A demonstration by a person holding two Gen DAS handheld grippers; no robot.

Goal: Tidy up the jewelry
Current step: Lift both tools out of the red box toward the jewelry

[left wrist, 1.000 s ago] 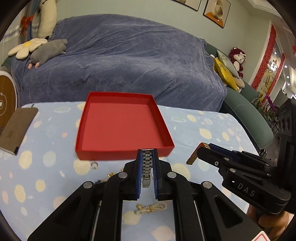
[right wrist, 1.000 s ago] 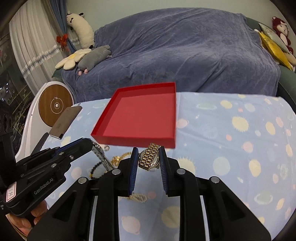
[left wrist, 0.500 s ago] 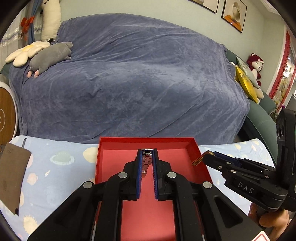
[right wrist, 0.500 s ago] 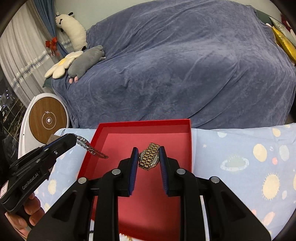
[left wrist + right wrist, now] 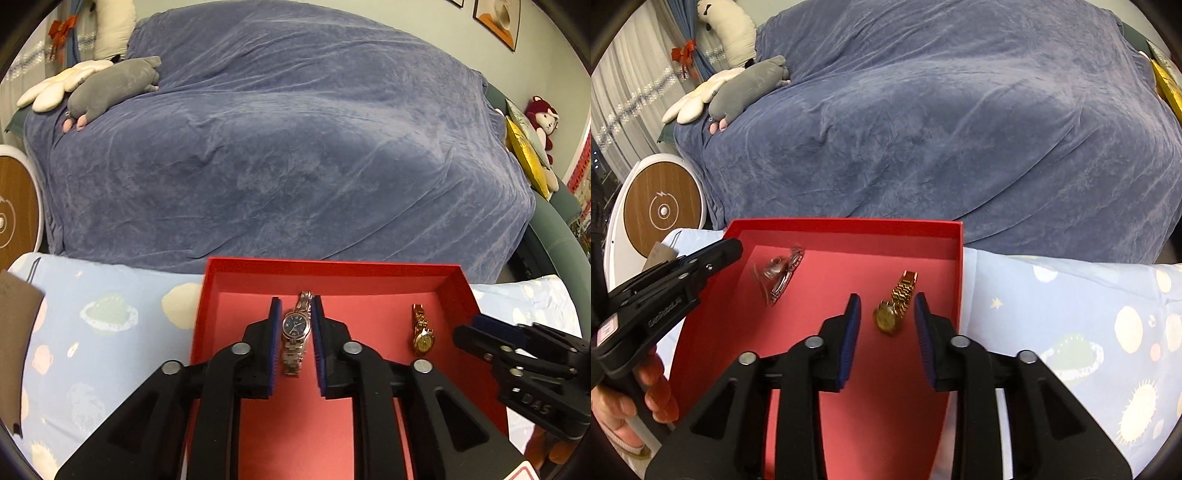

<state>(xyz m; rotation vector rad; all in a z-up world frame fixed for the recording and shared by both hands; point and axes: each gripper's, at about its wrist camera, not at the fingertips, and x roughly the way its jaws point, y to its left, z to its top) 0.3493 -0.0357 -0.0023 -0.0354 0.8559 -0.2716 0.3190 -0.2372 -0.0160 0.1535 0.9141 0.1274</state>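
A red tray (image 5: 332, 269) sits on the light blue patterned tablecloth; in the right wrist view its far rim (image 5: 846, 225) faces the sofa. My left gripper (image 5: 295, 332) is over the tray with its jaws parted. A silver watch with a blue dial (image 5: 295, 328) lies between the pads, blurred in the right wrist view (image 5: 779, 273). My right gripper (image 5: 886, 317) is open over the tray's right half. A gold watch (image 5: 894, 306) lies on the tray floor between its fingers; it also shows in the left wrist view (image 5: 421, 332).
A sofa under a blue-grey cover (image 5: 288, 147) stands right behind the table. Plush toys (image 5: 110, 85) lie on its left end. A round wooden-faced device (image 5: 661, 210) stands at the left. A brown card (image 5: 14, 350) lies on the cloth at the left.
Both grippers moved lower over the tray and opened. The silver watch and the gold watch left the pads and now lie on the tray floor.
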